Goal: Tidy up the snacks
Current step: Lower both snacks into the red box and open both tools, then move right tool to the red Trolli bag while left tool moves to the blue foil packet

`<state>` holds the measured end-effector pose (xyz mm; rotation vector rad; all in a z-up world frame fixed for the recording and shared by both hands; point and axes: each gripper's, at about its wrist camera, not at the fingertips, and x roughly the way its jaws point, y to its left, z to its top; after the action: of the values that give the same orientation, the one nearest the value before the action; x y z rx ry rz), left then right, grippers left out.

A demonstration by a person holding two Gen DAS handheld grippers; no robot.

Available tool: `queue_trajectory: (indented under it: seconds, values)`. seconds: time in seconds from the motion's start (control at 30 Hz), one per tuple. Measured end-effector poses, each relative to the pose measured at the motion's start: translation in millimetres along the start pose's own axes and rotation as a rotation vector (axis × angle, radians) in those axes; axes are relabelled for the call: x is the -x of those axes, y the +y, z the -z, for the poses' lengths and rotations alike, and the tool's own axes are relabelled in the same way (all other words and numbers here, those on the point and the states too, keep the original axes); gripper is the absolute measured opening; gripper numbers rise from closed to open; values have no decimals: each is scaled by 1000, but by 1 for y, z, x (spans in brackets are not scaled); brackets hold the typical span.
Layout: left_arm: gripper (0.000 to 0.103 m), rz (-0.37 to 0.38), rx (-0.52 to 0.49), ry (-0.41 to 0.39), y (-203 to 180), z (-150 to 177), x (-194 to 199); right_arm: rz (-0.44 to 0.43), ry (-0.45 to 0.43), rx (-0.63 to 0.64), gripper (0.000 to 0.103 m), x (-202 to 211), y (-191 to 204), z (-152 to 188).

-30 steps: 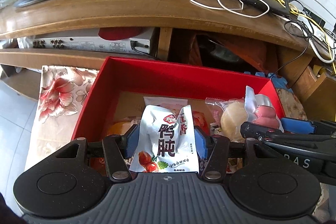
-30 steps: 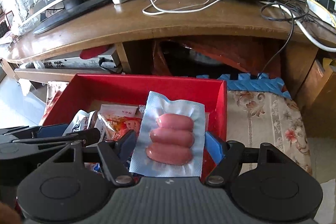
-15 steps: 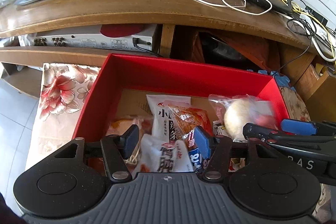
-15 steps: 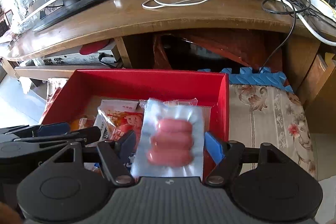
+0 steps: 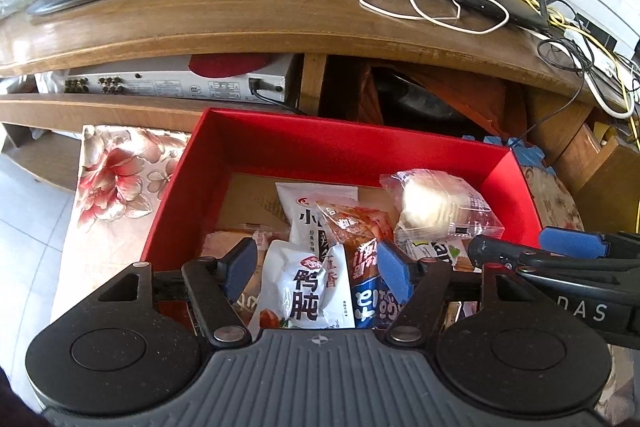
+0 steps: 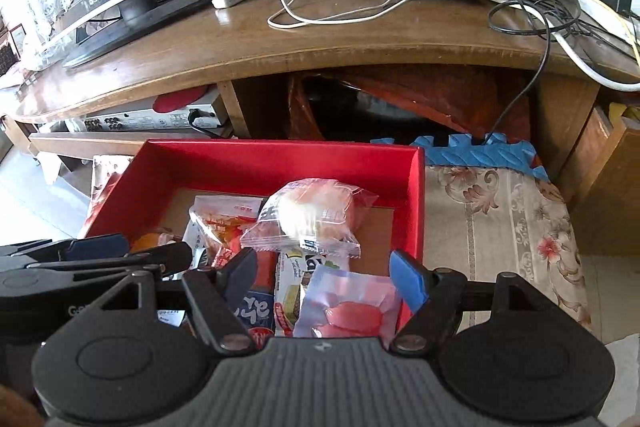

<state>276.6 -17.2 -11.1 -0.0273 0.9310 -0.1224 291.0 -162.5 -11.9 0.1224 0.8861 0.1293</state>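
colours in front of you

the box [image 5: 348, 151] you face is bright red inside, with a plain brown cardboard floor. your white packet [image 5: 308, 291] carries bold black characters and a small red badge. beside it, an orange-red pouch [image 5: 352, 223] sits over a blue wrapper [image 5: 370, 301]. the clear bag [image 6: 312, 219] shows a pale cream bun. pink sausages [image 6: 352, 315] show through a clear film. your gripper pads [image 6: 408, 277] are blue on black arms. the cloth [image 5: 116, 175] is beige with red flowers.

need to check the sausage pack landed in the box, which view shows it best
The right wrist view: the pink sausage pack lies in the red box, low between the open fingers. The left wrist view does not show it.
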Motion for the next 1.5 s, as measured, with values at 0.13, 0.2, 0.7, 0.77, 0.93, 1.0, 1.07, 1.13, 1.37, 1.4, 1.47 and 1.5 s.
queue_trajectory:
  seconds: [0.13,0.2,0.7,0.77,0.93,1.0,1.07,1.13,1.37,1.4,1.47,1.5]
  values:
    - [73,2,-3,-1,-1,1,4,3,-3,-4,75,3,-1,2]
    - [73,3,-6,-3,-1,2,5,5,-6,-5,75,5,-1,2]
    - [73,24,-42,1,-15,14,21,23,-9,-15,75,28,-10,18]
    - [72,33,-41,6,-16,16,23,25,-8,-17,75,32,-11,21]
    - [72,50,-60,25,-23,27,27,35,0,-14,75,41,-14,31]
    - [72,50,-70,32,-26,31,29,41,7,-11,75,43,-15,37]
    - [72,55,-83,40,-30,37,31,47,14,-12,75,46,-17,43]
    - [72,61,-96,44,-34,42,34,48,22,-19,75,50,-20,49]
    - [70,95,-122,81,-48,59,36,52,55,-42,75,61,-35,71]
    - [70,97,-129,83,-50,61,37,54,60,-48,75,62,-38,74]
    - [70,101,-141,88,-55,65,37,54,70,-66,75,63,-42,79]
    - [71,106,-148,91,-57,66,36,51,76,-77,75,64,-45,81]
